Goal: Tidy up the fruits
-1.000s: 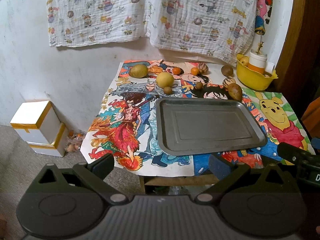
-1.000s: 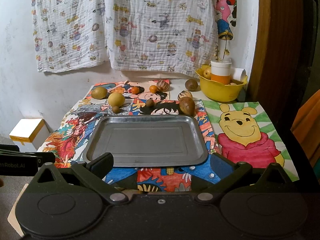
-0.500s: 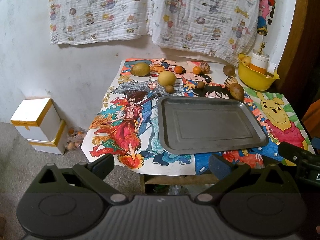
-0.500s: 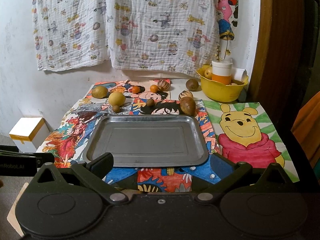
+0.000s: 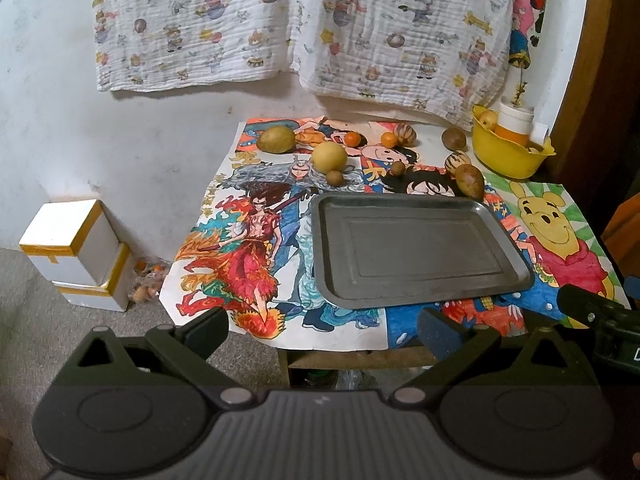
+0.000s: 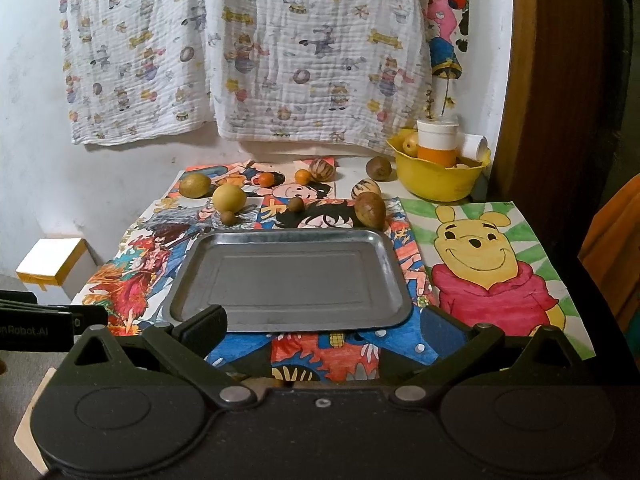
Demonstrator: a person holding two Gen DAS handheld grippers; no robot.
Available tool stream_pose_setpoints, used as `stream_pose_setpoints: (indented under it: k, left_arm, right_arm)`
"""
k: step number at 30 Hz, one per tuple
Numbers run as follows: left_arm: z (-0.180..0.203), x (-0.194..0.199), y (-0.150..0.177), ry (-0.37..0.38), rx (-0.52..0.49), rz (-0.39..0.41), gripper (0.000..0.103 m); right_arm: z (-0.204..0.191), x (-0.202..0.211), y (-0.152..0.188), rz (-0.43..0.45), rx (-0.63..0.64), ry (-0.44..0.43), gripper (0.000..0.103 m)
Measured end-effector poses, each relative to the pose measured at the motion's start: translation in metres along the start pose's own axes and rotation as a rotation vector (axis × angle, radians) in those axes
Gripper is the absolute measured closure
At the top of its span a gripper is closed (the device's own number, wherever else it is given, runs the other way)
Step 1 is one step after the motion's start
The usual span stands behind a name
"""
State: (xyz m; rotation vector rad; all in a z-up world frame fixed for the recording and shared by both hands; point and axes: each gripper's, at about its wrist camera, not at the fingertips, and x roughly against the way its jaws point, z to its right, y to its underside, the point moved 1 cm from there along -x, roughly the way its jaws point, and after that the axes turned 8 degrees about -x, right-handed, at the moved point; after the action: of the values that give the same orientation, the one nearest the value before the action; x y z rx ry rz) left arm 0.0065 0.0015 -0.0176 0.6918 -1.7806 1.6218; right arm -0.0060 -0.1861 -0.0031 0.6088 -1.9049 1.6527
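Both claws at near table edge, short of tray (image 6: pixel 288 280). Right gripper (image 6: pixel 324 330): fingers spread, nothing held, centred on tray's near rim. Left gripper (image 5: pixel 322 330): spread, nothing held, off tray's left corner. Tray bare, long axis left-right. Fruits (image 6: pixel 229 197) in row beyond tray's far rim; right claw judged nearer. Partial print "nRobot.AI" on left unit.

A white wall (image 5: pixel 120 128) stands behind a small table (image 5: pixel 404 354). A white cloth (image 6: pixel 248 52) with little cartoon pictures hangs on the wall. Bright drawings (image 5: pixel 260 240) cover the table top, and one shows a yellow bear (image 6: pixel 488 264). The floor (image 5: pixel 48 340) is grey. Two white boxes (image 5: pixel 76 252) with yellow tape sit stacked on the floor by the wall. A brown wood panel (image 6: pixel 560 80) stands on the right. The light is dim.
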Motion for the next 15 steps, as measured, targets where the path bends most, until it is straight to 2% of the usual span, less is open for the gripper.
stream_pose_setpoints:
  k: [15]
  left_arm:
    - [-0.01,-0.009,-0.003,0.031,0.009,-0.009,0.001]
  right_arm:
    - [-0.004,-0.002,-0.004,-0.007,0.007,0.009,0.0]
